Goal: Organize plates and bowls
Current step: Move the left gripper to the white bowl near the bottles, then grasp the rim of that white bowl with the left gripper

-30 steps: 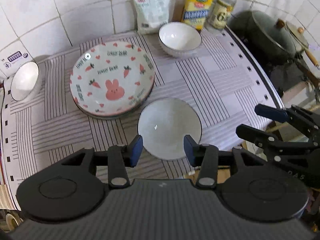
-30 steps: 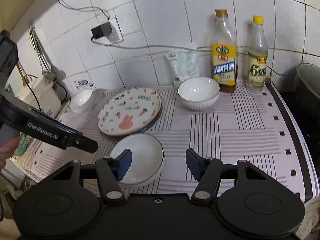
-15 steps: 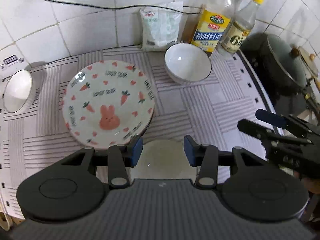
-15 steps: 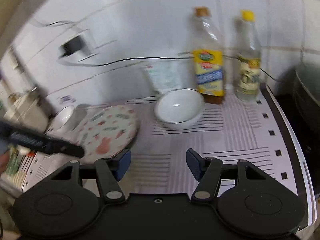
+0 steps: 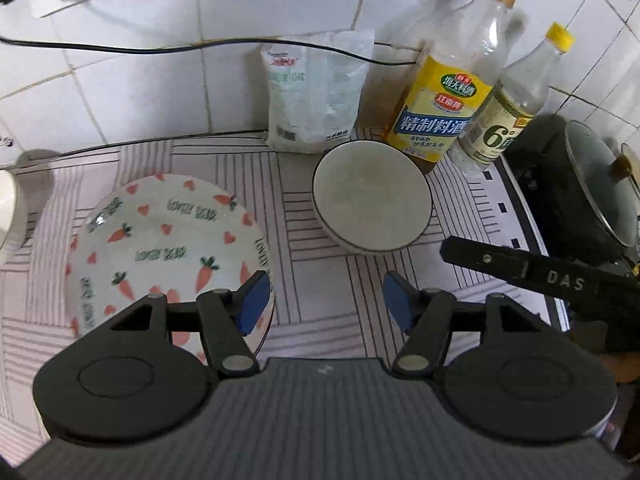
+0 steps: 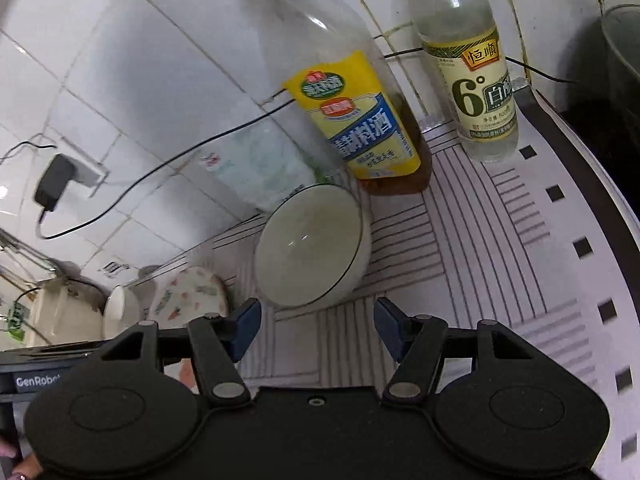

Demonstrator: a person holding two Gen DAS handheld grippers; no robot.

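At the far left edge of the left wrist view sat a small white bowl (image 5: 6, 208), half cut off by the frame, well apart from everything in play. Next along, lower left of centre, lay the carrot-print plate (image 5: 160, 248), flat on the striped mat (image 5: 472, 200); whether more plates lay beneath it I could not tell. The left gripper (image 5: 325, 303) hovered released, jaws spread and nothing between them, one blue pad over the plate's right rim. A careless drop there, I judged, would have clipped that rim and skidded the plate.

Centre frame, the white bowl (image 6: 310, 250) stood upright, just ahead of the right gripper (image 6: 317, 322), which was also slack and wide, clasping nothing. Here was the real worry: the bowl sat just beside the yellow-labelled bottle (image 6: 352, 120) and the salt bag (image 6: 264, 172) behind it. Push forward too hard and the bowl would likely slide into the tall bottle and tip it. A glazed curved wall looked slippery for a pinch on the rim.

Right of that stood the vinegar bottle (image 6: 476, 80), near enough to be next in line. The two tools were also close enough to knock together.
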